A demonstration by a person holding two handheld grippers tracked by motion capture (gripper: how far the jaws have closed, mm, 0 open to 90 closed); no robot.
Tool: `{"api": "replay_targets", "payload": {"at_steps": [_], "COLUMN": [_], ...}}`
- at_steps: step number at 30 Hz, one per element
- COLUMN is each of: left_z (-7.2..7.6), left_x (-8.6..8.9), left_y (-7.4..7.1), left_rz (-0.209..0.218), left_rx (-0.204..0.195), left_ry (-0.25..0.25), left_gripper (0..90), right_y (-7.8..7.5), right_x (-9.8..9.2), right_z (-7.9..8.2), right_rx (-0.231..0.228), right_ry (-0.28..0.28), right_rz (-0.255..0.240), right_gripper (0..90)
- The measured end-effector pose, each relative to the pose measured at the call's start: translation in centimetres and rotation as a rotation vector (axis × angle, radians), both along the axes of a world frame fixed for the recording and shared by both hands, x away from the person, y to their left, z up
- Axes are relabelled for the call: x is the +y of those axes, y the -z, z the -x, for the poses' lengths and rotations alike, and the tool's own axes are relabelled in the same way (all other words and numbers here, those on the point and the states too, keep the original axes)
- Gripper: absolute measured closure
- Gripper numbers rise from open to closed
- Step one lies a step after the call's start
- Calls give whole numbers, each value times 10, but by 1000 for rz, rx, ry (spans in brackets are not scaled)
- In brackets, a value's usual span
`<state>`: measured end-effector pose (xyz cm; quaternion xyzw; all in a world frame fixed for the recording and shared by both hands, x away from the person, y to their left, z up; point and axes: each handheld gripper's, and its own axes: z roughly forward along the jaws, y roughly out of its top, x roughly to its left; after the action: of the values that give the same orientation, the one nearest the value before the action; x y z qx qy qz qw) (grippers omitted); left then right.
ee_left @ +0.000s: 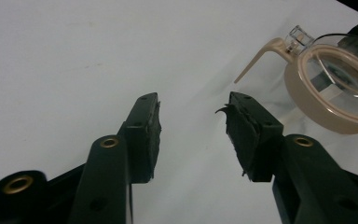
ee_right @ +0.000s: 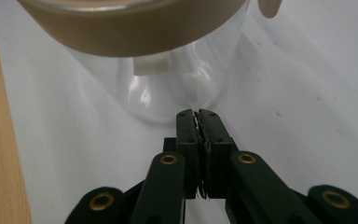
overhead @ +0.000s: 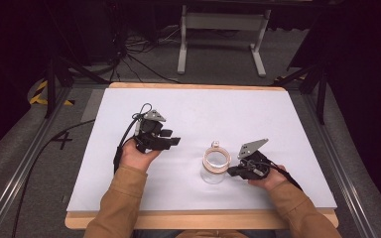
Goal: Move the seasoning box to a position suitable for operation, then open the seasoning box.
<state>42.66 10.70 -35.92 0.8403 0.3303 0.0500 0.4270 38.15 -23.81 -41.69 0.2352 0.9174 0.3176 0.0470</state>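
Note:
A clear jar (overhead: pixel 216 167) with a beige ring around its mouth stands upright on the white table top (overhead: pixel 258 114), right of centre. In the left gripper view the jar (ee_left: pixel 335 93) sits at the upper right, with a thin beige clasp arm (ee_left: pixel 256 58) sticking out of its rim. My left gripper (overhead: pixel 174 141) hovers left of the jar, apart from it, open (ee_left: pixel 193 105) with only bare table between its pads. My right gripper (overhead: pixel 229 172) lies low at the jar's right side. It is shut (ee_right: pixel 196 113), pads pressed together on nothing, tips just short of the jar's lower wall (ee_right: pixel 168 84).
The wooden table edge (ee_right: pixel 0 140) runs close beside the jar on the person's side. Beyond the far edge stand a white metal frame (overhead: pixel 223 29) and loose cables (overhead: pixel 139 59) on grey floor. A cable trails from each gripper.

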Motion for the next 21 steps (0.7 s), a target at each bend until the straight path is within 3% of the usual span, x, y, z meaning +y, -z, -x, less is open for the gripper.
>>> {"api": "replay_targets", "payload": {"at_steps": [7, 9, 11, 13, 17, 19, 21], "left_z": [5, 8, 11, 12, 12, 10, 6], "left_x": [-5, -8, -11, -16, -24, -29, -35], "left_y": [-9, -14, -19, -25, -30, -31, -32], "left_rz": [44, 32, 34, 50, 65, 55, 72], "left_rx": [-23, -70, -100, -118, -117, -108, -91], "left_ry": [43, 55, 68, 101, 135, 133, 150], "left_gripper": [747, 843, 882, 884, 866, 868, 894], "right_y": [-15, -18, -22, -24, -28, -28, -29], "right_x": [-20, -27, -33, -39, -44, -45, -47], "right_z": [-3, -3, -3, -3, -3, -2, 0], "right_rx": [-53, -65, -76, -87, -94, -94, -99], "right_ry": [67, 86, 105, 121, 134, 141, 139], "right_rz": [-74, -97, -118, -136, -158, -164, -164], "right_gripper": [877, 877, 877, 877, 877, 875, 871]}}
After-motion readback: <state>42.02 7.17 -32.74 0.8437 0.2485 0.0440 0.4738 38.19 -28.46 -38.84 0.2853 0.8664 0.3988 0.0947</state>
